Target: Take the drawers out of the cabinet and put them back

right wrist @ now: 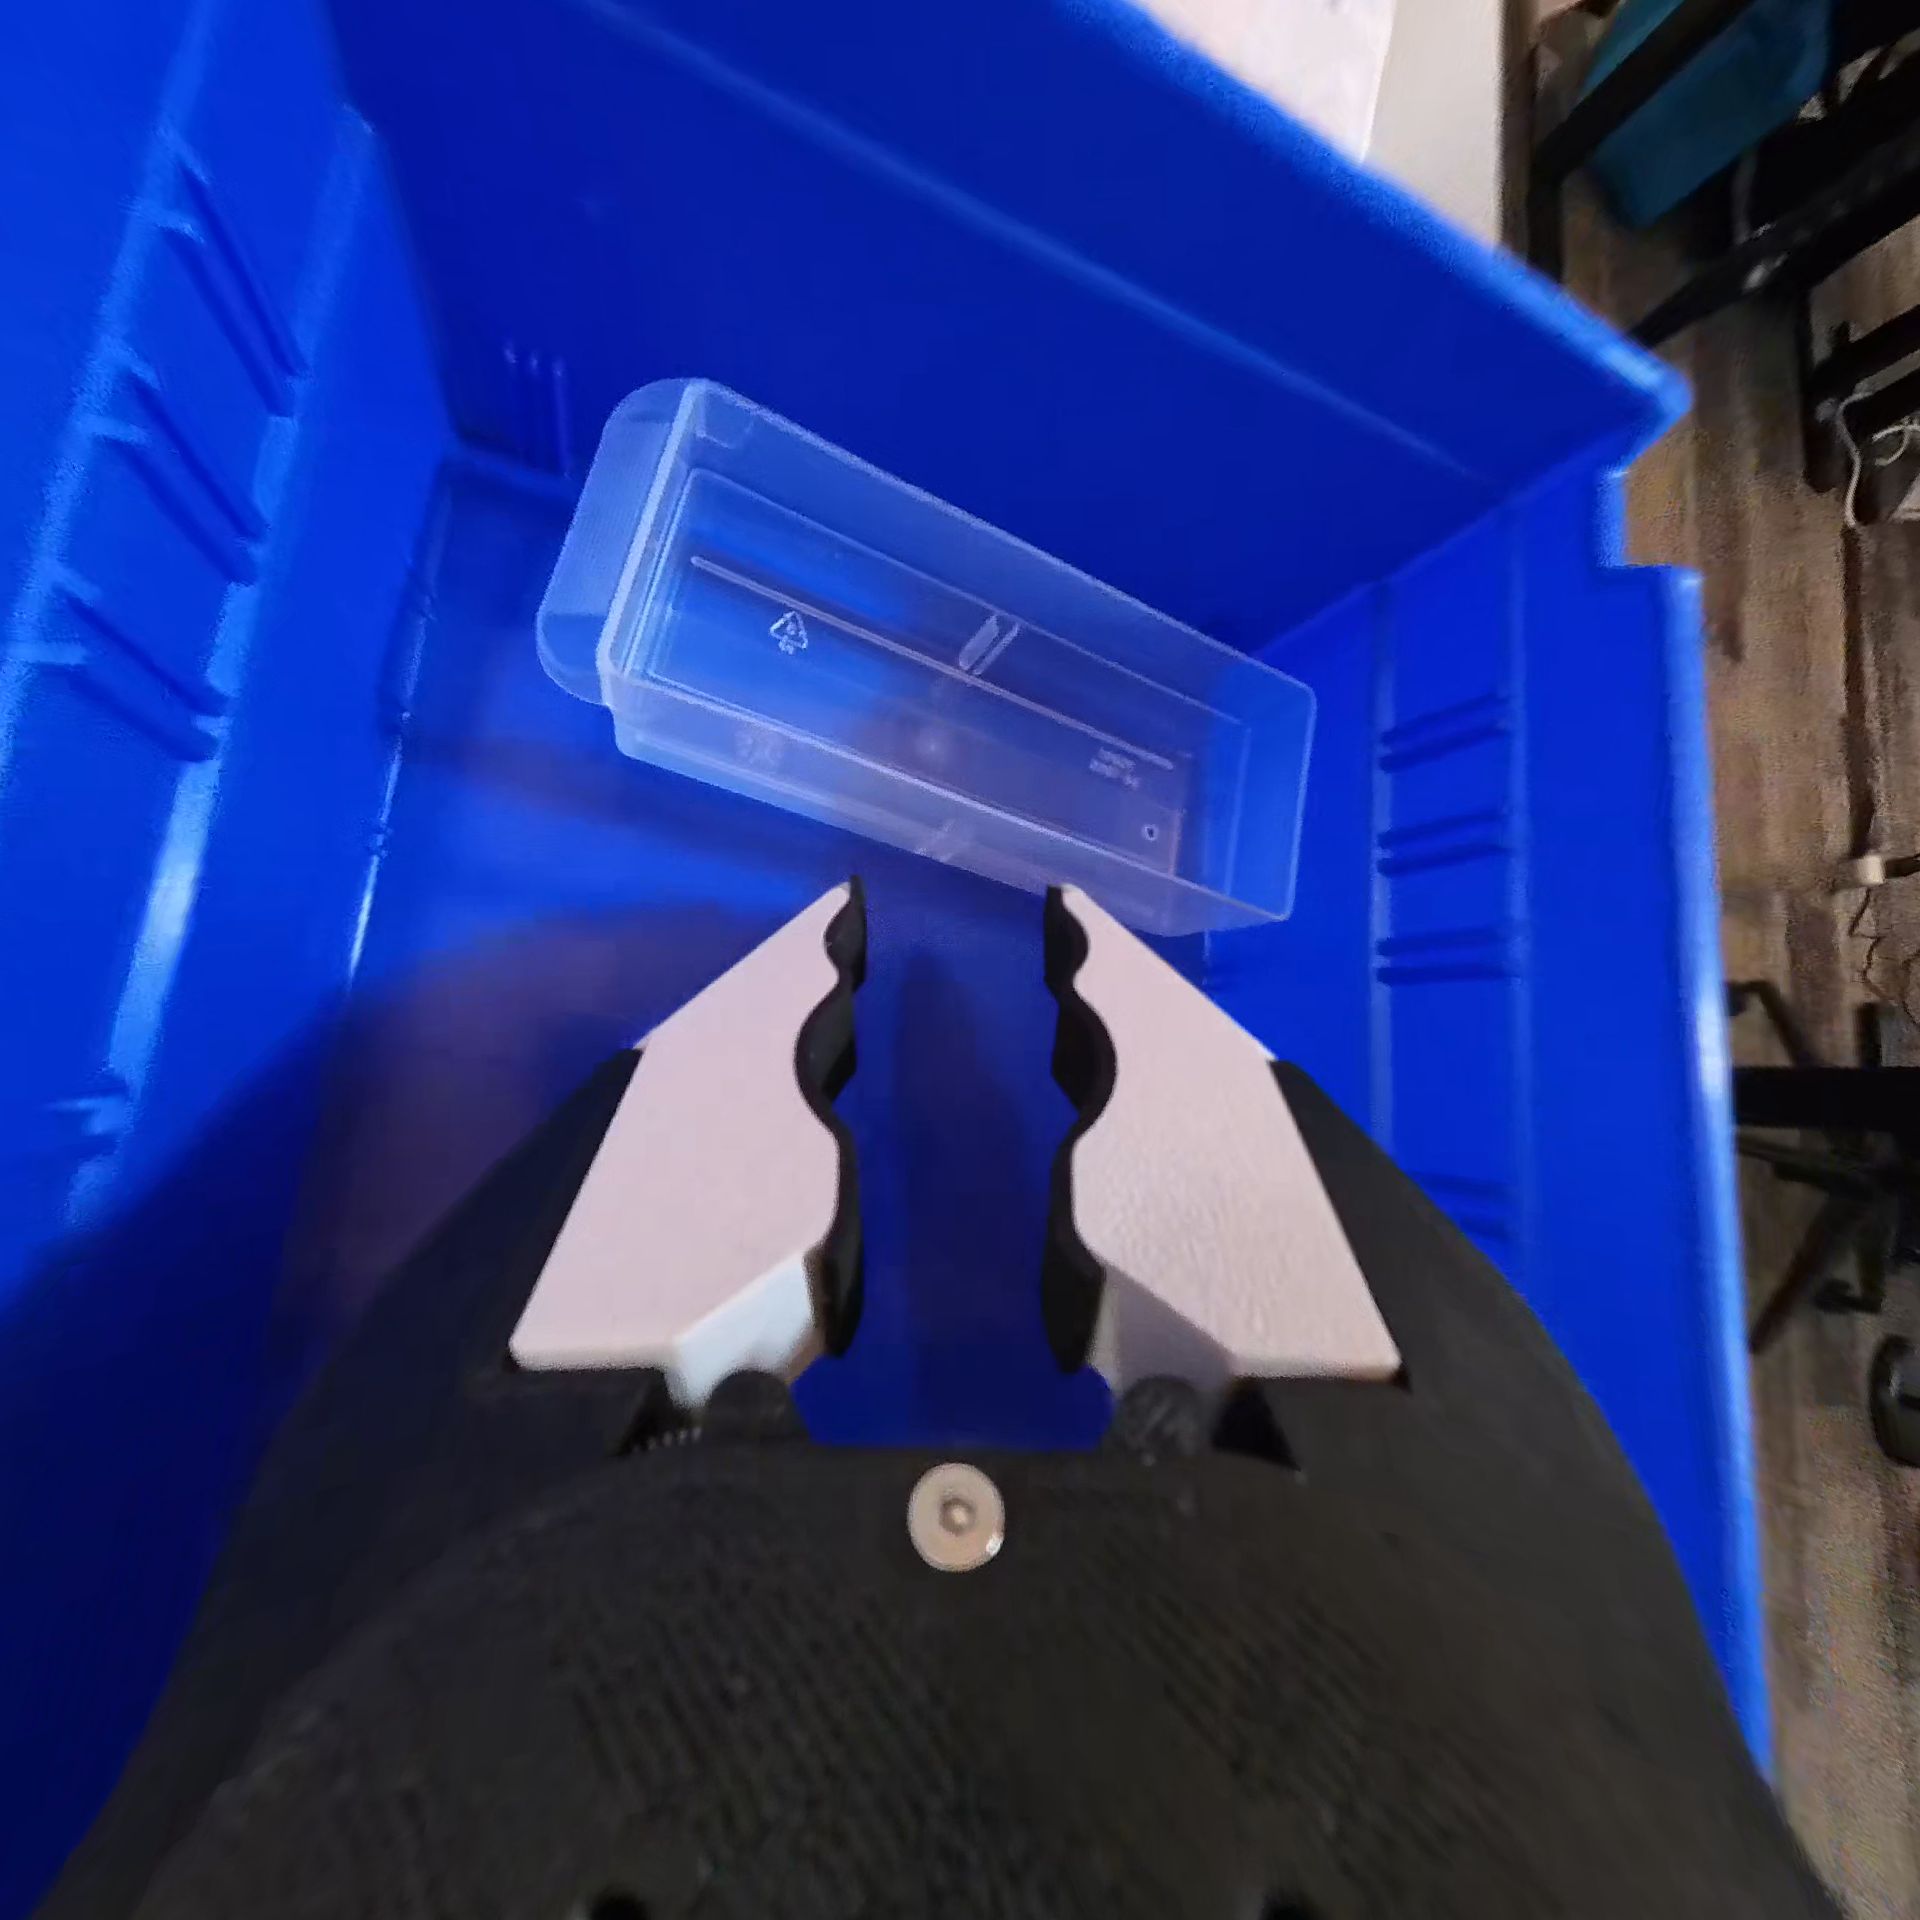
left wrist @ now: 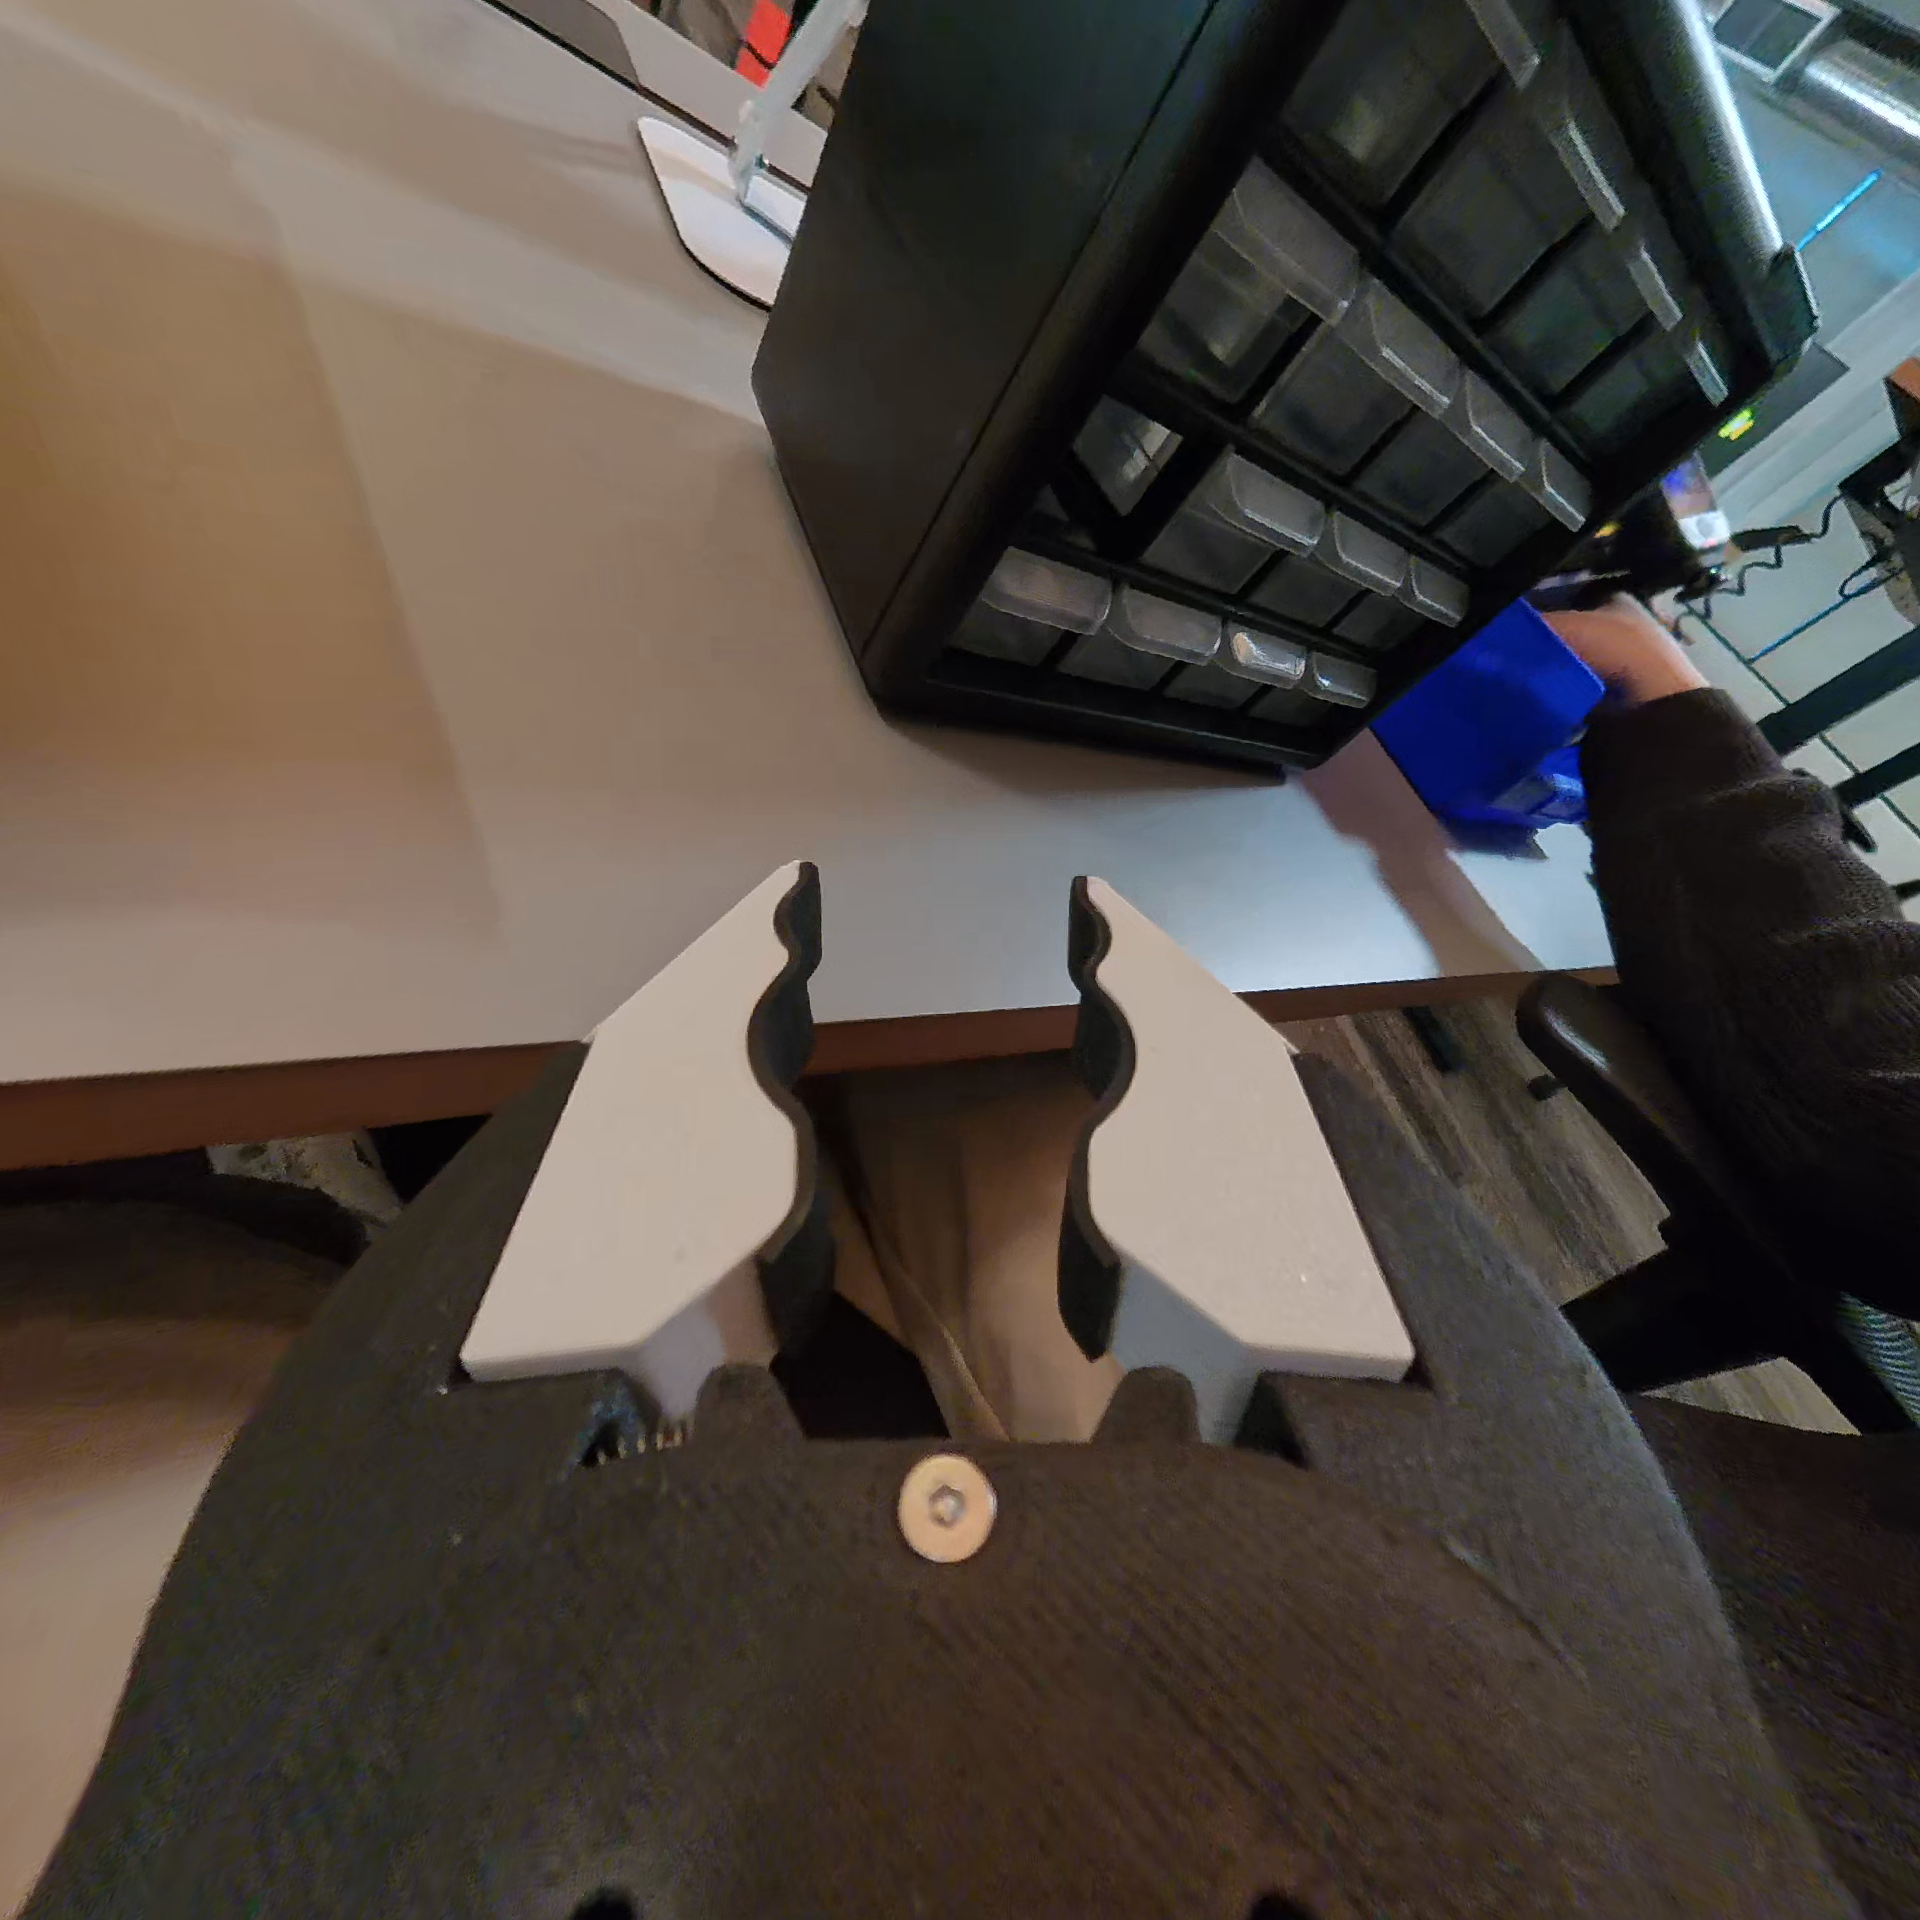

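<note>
A black cabinet [left wrist: 997,343] with several small clear drawers [left wrist: 1049,603] stands on the white table [left wrist: 468,644]; one slot in its left column looks empty. My left gripper [left wrist: 943,883] is open and empty over the table's front edge, short of the cabinet. In the right wrist view a clear drawer [right wrist: 914,665] lies inside a blue bin [right wrist: 1039,260], tilted across its floor. My right gripper [right wrist: 951,899] is open just in front of the drawer, its right fingertip [right wrist: 1060,914] at the drawer's near edge. The blue bin [left wrist: 1486,717] also shows right of the cabinet.
A person's dark sleeve [left wrist: 1745,914] and hand reach at the bin. A white stand base [left wrist: 717,208] sits behind the cabinet on the left. A dark chair [left wrist: 1621,1122] and wood floor [right wrist: 1787,727] lie beyond the table edge.
</note>
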`<state>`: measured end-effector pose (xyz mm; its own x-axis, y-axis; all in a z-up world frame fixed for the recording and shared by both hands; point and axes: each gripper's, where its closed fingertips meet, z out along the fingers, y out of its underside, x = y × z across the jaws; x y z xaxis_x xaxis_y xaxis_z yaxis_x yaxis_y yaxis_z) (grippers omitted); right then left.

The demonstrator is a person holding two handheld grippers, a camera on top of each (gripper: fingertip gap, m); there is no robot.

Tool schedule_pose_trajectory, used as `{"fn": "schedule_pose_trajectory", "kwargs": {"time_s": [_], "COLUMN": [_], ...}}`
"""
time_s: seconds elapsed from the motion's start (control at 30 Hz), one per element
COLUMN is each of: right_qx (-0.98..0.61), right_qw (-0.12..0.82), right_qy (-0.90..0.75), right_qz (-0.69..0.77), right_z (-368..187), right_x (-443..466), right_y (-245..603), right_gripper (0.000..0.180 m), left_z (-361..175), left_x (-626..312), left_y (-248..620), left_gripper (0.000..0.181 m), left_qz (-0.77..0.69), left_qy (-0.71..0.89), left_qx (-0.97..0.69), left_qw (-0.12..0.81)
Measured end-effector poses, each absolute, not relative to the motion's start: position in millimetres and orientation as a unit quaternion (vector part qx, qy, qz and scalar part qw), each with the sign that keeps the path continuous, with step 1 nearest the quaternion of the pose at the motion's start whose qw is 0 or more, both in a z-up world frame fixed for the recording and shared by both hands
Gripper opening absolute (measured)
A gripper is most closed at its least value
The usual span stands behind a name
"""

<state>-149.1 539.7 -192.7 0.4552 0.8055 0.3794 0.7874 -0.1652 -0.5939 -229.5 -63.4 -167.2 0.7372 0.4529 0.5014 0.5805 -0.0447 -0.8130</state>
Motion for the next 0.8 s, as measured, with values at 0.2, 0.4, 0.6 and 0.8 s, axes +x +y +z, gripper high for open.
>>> {"fn": "schedule_pose_trajectory", "kwargs": {"time_s": [0.2, 0.4, 0.6, 0.8], "right_qx": [-0.724, -0.618, -0.496, -0.525], "right_qw": [0.506, 0.654, 0.724, 0.632], "right_qy": [-0.462, -0.396, -0.356, -0.468], "right_qz": [0.073, 0.182, 0.321, 0.327], "right_z": [-105.8, 4.6, 9.2, -67.0], "right_x": [-140.5, -121.7, -98.9, -130.5], "right_y": [526.8, 447.3, 318.9, 242.3], "right_gripper": [0.051, 0.052, 0.027, 0.037], "left_z": [-170.4, -163.3, -153.0, -129.6], "left_x": [-218.8, -203.0, -212.8, -234.9], "left_y": [-38.4, 8.7, 62.1, 97.5], "left_gripper": [0.045, 0.049, 0.057, 0.031], "left_qz": [-0.065, -0.064, 0.061, 0.311], "left_qy": [-0.297, -0.188, -0.085, 0.021], "left_qx": [-0.760, -0.795, -0.812, -0.771], "left_qw": [0.574, 0.573, 0.574, 0.555]}}
